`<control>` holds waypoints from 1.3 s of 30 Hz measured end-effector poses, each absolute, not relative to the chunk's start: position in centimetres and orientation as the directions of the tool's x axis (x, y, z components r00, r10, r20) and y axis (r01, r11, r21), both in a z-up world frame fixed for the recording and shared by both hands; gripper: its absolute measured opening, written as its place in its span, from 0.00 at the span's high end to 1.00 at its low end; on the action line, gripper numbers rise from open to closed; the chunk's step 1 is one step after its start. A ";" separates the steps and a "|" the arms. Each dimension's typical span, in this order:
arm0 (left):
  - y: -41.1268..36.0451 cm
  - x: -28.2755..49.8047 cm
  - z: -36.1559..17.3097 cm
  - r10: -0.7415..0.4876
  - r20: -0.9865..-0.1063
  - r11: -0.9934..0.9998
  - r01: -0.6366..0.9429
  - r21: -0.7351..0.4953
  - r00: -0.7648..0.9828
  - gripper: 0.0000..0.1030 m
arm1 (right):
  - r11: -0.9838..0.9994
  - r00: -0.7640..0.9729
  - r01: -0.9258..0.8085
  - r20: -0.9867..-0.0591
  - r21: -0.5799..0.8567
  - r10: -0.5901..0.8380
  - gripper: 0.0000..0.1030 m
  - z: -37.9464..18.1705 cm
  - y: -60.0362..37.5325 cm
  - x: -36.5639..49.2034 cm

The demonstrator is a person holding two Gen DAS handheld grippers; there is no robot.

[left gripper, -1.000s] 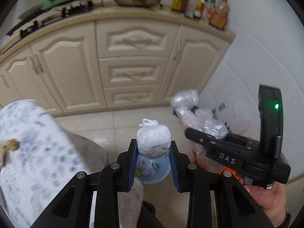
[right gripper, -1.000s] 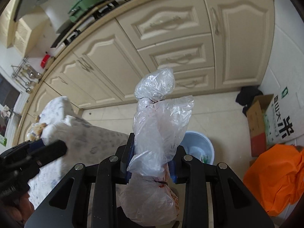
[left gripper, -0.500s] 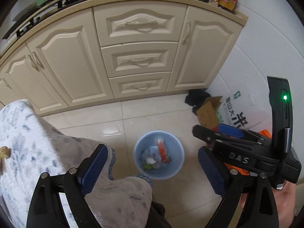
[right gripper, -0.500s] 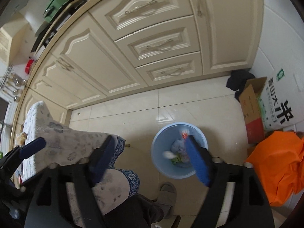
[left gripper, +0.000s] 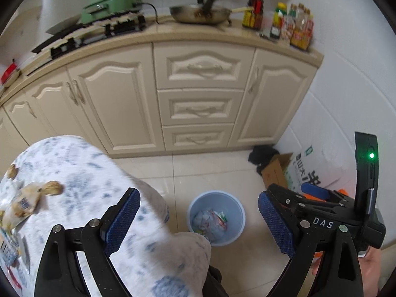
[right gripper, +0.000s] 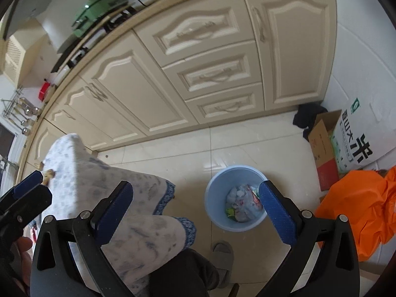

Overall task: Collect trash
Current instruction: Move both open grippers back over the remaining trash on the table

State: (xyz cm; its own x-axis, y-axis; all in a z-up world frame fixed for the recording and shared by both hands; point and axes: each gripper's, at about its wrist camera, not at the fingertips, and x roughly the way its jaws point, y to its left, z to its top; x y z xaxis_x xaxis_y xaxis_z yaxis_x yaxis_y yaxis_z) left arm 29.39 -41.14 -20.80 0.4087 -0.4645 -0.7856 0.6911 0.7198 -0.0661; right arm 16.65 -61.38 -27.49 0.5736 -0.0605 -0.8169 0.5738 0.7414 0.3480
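Observation:
A light blue bin stands on the tiled floor and holds white and clear plastic bags of trash. It also shows in the right wrist view with the trash bags inside. My left gripper is open and empty, high above the bin. My right gripper is open and empty, also above the bin, and it shows at the right of the left wrist view.
A table with a blue-patterned cloth is at the left, with peanuts and a snack packet on it. Cream cabinets stand behind. A cardboard box, a rice sack and an orange bag lie right. A slippered foot is near the bin.
Both grippers opened and let go of their bags: the white bag from the left, the clear bags from the right. The bags now lie in the bin. Both views have tilted up since.

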 end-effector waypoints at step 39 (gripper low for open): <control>-3.0 12.2 -7.6 -0.294 -0.525 0.954 0.276 -0.115 0.799 0.01 | 0.975 0.778 0.018 -0.616 0.222 0.126 0.00 -11.5 -32.4 23.3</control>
